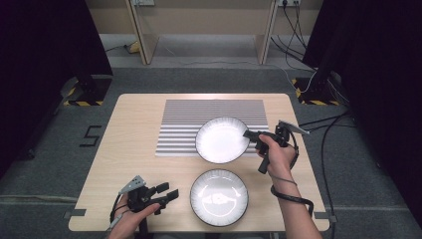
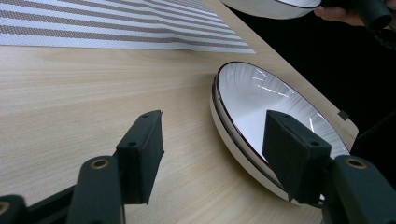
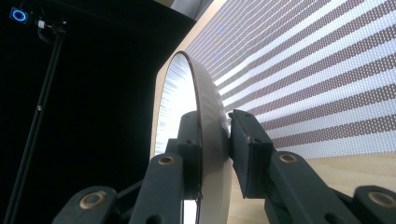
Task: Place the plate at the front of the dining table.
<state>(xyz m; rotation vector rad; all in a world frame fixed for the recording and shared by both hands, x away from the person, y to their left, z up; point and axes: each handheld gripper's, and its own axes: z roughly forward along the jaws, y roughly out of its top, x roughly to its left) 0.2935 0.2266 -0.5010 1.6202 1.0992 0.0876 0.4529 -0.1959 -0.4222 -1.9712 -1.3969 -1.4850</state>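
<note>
Lowest in the frame, a white round dark-rimmed plate (image 1: pixel 219 197) rests on the wooden bench (image 1: pixel 134 149), the left claw (image 1: pixel 166 194) released beside it. Right of centre, the right claw (image 1: pixel 247 133) clenches the rim of a second white plate (image 1: pixel 221 140) over the striped mat (image 1: pixel 184 124).

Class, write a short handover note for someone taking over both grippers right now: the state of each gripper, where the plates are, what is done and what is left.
Right gripper: shut on the rim of the far plate, which overlaps the striped mat; whether it is lifted cannot be told.
Left gripper: open, holding nothing, beside the near plate on the bare table.
Done: far plate gripped.
Left: probably placing the far plate, then handling the near plate; where they should end up is unclear.
</note>
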